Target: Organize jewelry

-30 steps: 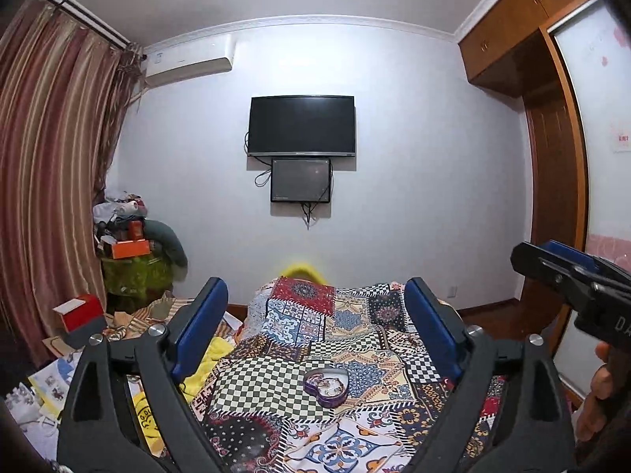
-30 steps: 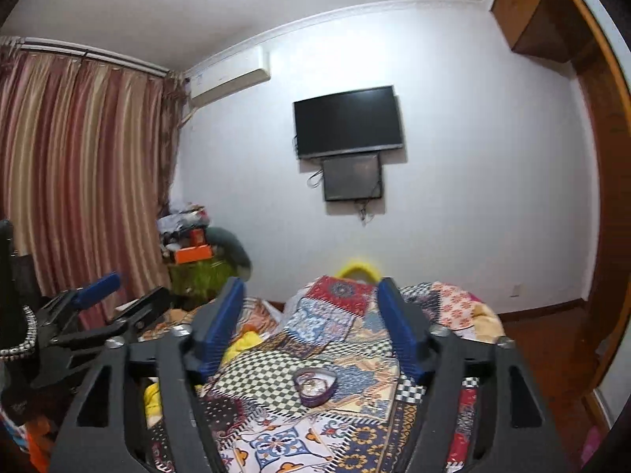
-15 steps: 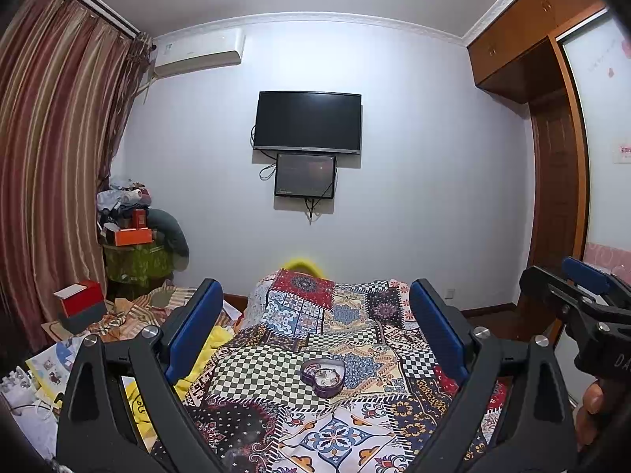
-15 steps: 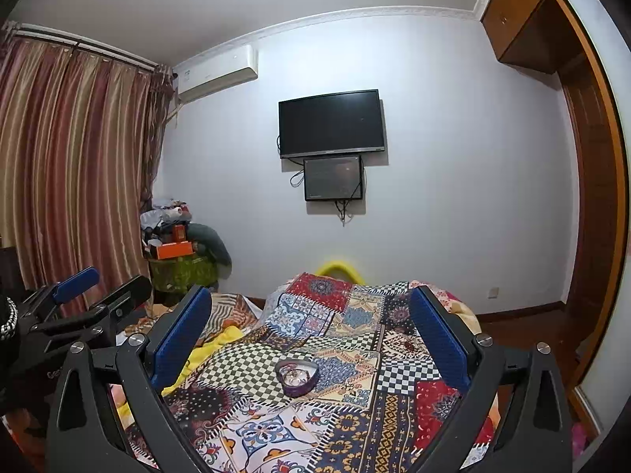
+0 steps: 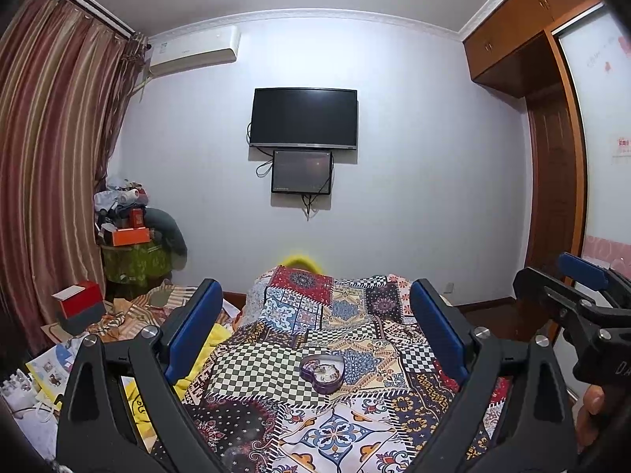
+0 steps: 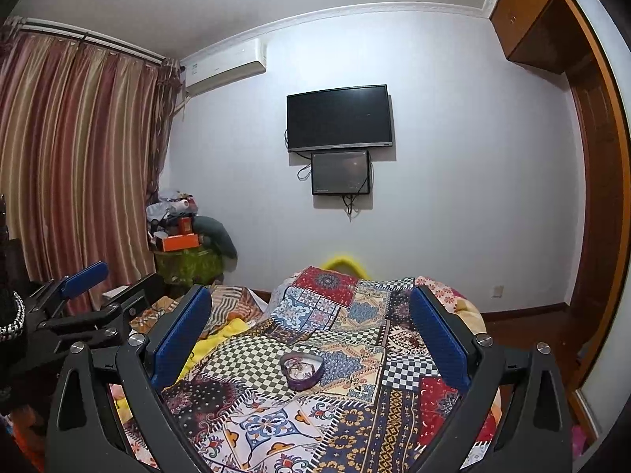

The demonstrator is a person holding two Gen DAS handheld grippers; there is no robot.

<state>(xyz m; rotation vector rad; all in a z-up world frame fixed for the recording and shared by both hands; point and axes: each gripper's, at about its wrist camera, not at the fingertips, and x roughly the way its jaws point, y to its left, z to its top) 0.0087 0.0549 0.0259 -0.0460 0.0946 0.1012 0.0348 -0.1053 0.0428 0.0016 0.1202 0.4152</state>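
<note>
Patchwork quilt [image 5: 355, 358] across the bed; heart-shaped jewelry box [image 5: 321, 370] mid-quilt, lid off, small pieces inside. Left gripper [image 5: 315, 319] and right gripper [image 6: 311, 323] spread wide, empty, well above. Approach step; next, descend toward the box.

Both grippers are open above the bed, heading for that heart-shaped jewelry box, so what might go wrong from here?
The heart-shaped box sits lidless on a soft patchwork quilt, so pressing a rim may tip it and spill the jewelry. The pieces look small and tangled; the wide fingers may lift several or miss. A dropped piece could vanish against the busy pattern.
</note>
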